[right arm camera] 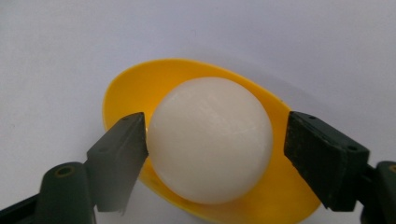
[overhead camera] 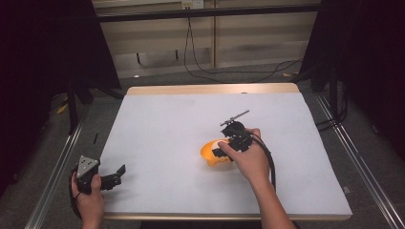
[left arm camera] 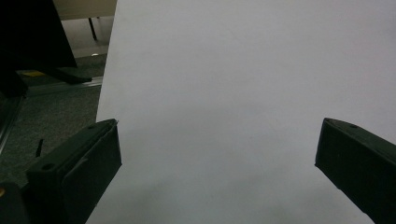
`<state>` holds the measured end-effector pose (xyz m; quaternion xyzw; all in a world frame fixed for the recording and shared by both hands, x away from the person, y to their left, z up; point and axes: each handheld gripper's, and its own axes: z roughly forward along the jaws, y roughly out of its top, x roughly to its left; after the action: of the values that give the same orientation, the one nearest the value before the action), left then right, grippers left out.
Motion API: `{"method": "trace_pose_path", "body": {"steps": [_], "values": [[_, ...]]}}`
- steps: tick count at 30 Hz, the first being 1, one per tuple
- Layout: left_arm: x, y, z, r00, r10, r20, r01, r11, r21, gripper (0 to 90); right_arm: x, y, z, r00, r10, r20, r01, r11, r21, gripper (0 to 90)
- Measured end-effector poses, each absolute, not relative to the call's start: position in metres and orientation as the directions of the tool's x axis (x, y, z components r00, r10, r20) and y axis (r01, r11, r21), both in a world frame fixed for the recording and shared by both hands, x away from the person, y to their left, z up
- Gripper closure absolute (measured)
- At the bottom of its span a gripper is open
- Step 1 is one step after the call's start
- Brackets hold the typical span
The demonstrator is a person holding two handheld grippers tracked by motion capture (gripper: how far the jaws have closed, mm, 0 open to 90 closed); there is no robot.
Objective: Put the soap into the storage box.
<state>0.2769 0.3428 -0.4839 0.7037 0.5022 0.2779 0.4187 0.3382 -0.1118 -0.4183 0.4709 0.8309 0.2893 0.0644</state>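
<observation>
A yellow bowl [overhead camera: 209, 153] lies right of the middle of the white table [overhead camera: 181, 114]. In the right gripper view the bowl [right arm camera: 135, 88] holds a white ball [right arm camera: 210, 140]. My right gripper [right arm camera: 219, 135] reaches down around the ball. One jaw stands right at the ball's side, while the other is clear of it by a small gap, so the jaws are open. In the high view, a hand holds that right gripper [overhead camera: 220, 152] over the bowl. My left gripper [overhead camera: 117, 175] rests at the table's front left edge. Its jaws [left arm camera: 217, 144] are wide open with nothing between them.
Metal rails [overhead camera: 55, 171] run along both sides of the table. Black cables [overhead camera: 229, 71] lie on the floor behind the far wooden edge [overhead camera: 210, 89]. Dark curtains stand at left and right. A bare white surface spreads left of the bowl.
</observation>
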Motion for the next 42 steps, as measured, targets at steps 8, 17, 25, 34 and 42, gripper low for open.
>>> {"method": "trace_pose_path", "body": {"steps": [8, 17, 25, 34, 42], "values": [[0.277, 0.341, -0.484, 0.341, 0.940, -0.019, 0.478, -0.156, 0.864, 0.1, 0.329, -0.127, -0.415, -0.549, 0.821, 0.156, 0.709, 0.358, 0.607, 12.9], [0.277, 0.342, -0.484, 0.338, 0.941, -0.031, 0.473, -0.141, 0.870, 0.2, 0.310, -0.155, -0.417, -0.501, 0.847, 0.179, 0.695, 0.270, 0.666, 8.0], [0.277, 0.342, -0.484, 0.337, 0.941, -0.029, 0.476, -0.144, 0.867, 0.1, 0.297, -0.181, -0.426, -0.482, 0.859, 0.174, 0.697, 0.256, 0.670, 4.3], [0.277, 0.342, -0.484, 0.337, 0.941, -0.022, 0.475, -0.150, 0.867, 0.1, 0.280, -0.209, -0.432, -0.460, 0.872, 0.165, 0.690, 0.234, 0.685, 6.7], [0.277, 0.341, -0.484, 0.339, 0.940, -0.020, 0.475, -0.153, 0.867, 0.1, 0.271, -0.229, -0.436, -0.430, 0.888, 0.161, 0.686, 0.206, 0.698, 6.3]]}}
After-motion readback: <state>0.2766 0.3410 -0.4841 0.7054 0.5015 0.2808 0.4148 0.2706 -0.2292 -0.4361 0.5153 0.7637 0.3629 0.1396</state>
